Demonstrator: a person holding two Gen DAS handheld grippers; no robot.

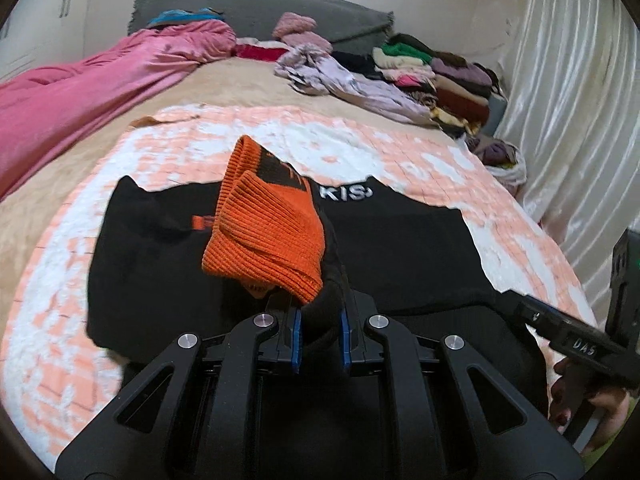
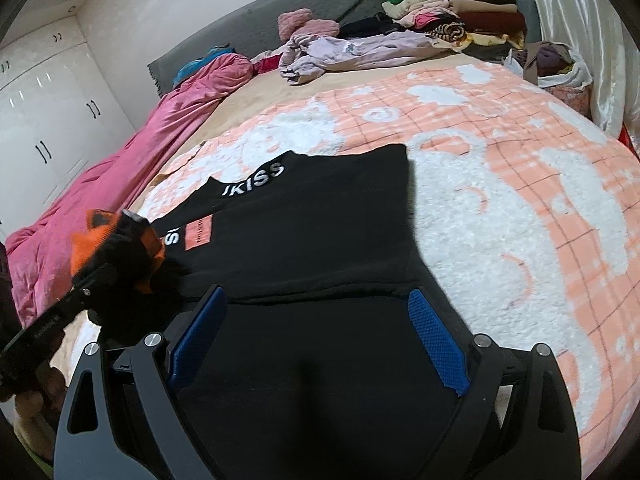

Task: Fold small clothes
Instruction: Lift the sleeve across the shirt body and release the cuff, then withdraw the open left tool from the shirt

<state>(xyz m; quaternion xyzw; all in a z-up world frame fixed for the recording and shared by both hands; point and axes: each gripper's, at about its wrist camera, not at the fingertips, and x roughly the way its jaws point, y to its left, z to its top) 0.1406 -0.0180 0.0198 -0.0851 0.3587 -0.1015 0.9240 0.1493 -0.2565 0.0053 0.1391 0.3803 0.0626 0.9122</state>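
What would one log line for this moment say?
left gripper: shut on sleeve | right gripper: open, over sweater | sweater: flat on blanket

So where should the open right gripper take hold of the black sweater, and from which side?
A judgement: its near hem, from the near side. That edge lies flat on the blanket, right ahead of the right gripper; the left gripper already holds the sleeve with the orange cuff.

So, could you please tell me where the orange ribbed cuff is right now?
The orange ribbed cuff hangs from the shut left gripper, lifted above the black sweater on the peach-and-white blanket; in the right wrist view it sits at the far left.
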